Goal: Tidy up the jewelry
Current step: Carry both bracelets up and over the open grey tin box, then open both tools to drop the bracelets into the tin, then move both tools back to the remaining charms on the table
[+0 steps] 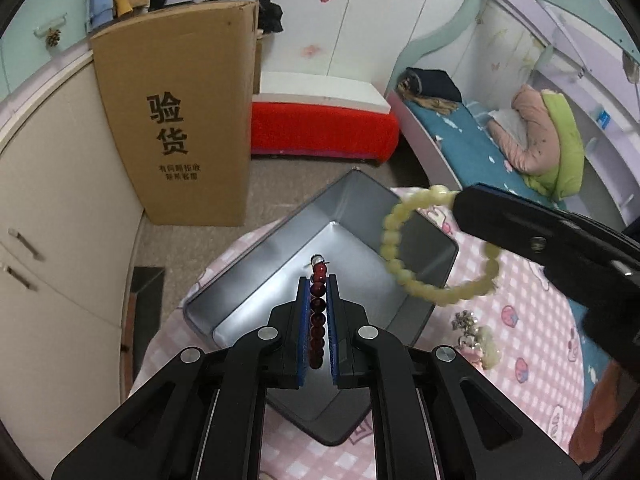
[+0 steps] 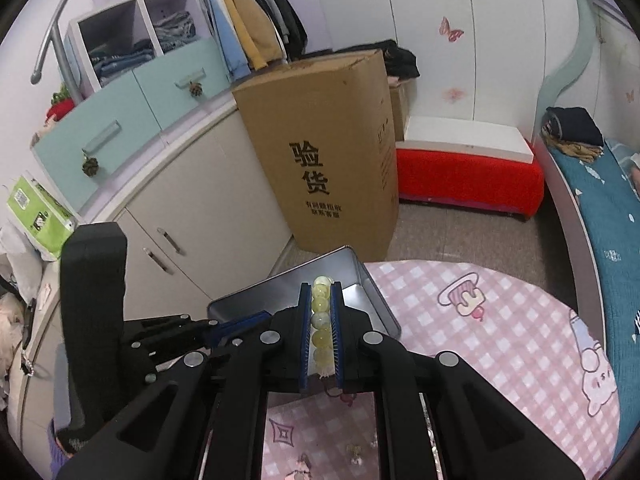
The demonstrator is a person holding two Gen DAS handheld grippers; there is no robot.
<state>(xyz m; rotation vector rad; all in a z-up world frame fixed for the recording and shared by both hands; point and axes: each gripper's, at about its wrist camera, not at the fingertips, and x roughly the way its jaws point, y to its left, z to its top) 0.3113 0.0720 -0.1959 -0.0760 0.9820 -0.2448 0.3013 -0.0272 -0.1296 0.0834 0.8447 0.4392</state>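
An open silver metal tin [image 1: 280, 256] stands on the round table with a pink checked cloth [image 1: 520, 320]. My left gripper [image 1: 319, 280] is shut on a dark red bead bracelet [image 1: 318, 316], held above the tin's inside. My right gripper [image 1: 458, 202] comes in from the right, shut on a pale yellow bead bracelet [image 1: 400, 248] that hangs as a ring over the tin's right side. In the right wrist view the right gripper [image 2: 321, 286] pinches the yellow beads [image 2: 321, 320] over the tin [image 2: 372, 304], with the left gripper [image 2: 224, 326] at lower left.
More jewelry [image 1: 476, 334], a silvery cluster and pale beads, lies on the cloth right of the tin. A tall cardboard box [image 1: 180, 120] stands on the floor behind the table, cream cabinets [image 1: 52, 208] to the left, a red bench [image 1: 320, 128] and a bed [image 1: 500, 152] beyond.
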